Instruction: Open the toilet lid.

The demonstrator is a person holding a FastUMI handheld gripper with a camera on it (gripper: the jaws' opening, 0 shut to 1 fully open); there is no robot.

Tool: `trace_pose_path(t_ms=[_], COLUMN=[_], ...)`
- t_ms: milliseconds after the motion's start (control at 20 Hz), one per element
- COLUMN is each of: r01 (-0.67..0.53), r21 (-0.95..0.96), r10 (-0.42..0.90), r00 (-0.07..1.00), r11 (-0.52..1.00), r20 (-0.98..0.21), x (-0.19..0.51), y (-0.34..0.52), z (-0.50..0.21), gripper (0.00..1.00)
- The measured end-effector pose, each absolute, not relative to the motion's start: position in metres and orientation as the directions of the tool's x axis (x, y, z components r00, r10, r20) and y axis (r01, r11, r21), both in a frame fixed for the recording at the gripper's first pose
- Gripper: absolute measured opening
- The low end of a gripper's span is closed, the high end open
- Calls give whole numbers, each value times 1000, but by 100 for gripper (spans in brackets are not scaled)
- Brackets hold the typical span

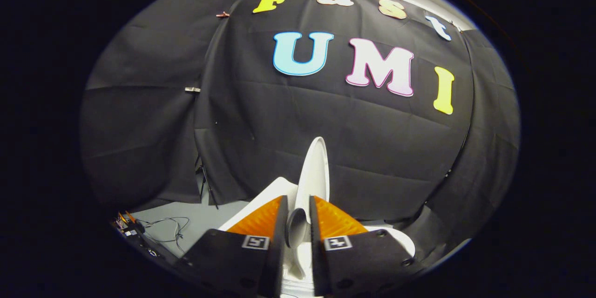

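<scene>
The white toilet lid (314,172) stands raised, seen edge-on, rising from between my fingers up against the black cloth wall. My gripper (298,212) is shut on the lid's edge, one finger pressing each face. The white toilet body (274,191) shows just left of the fingers, and a piece of its rim (396,237) to their right. The bowl below is mostly hidden by the gripper.
A black cloth wall (326,125) stands close behind the toilet. On the grey floor to the left lie loose cables (172,228) and some small devices (130,228). A thin stand leg (207,186) leans by the cloth.
</scene>
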State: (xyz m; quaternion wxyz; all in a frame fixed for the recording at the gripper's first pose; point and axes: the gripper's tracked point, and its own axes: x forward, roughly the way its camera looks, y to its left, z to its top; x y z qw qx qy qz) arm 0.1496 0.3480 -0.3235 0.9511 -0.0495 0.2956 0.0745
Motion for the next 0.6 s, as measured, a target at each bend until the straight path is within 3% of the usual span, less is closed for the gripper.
trace_pose_path(t_ms=[50, 450, 600], r01=[-172, -145, -144], r21=[-34, 42, 55], r10=[122, 145, 152], r00=[811, 836, 853], r11=[985, 988, 988], r20=[-573, -529, -499], x=[149, 142, 143], y=[347, 326, 311], z=[-322, -285, -258], gripper=[41, 92, 95])
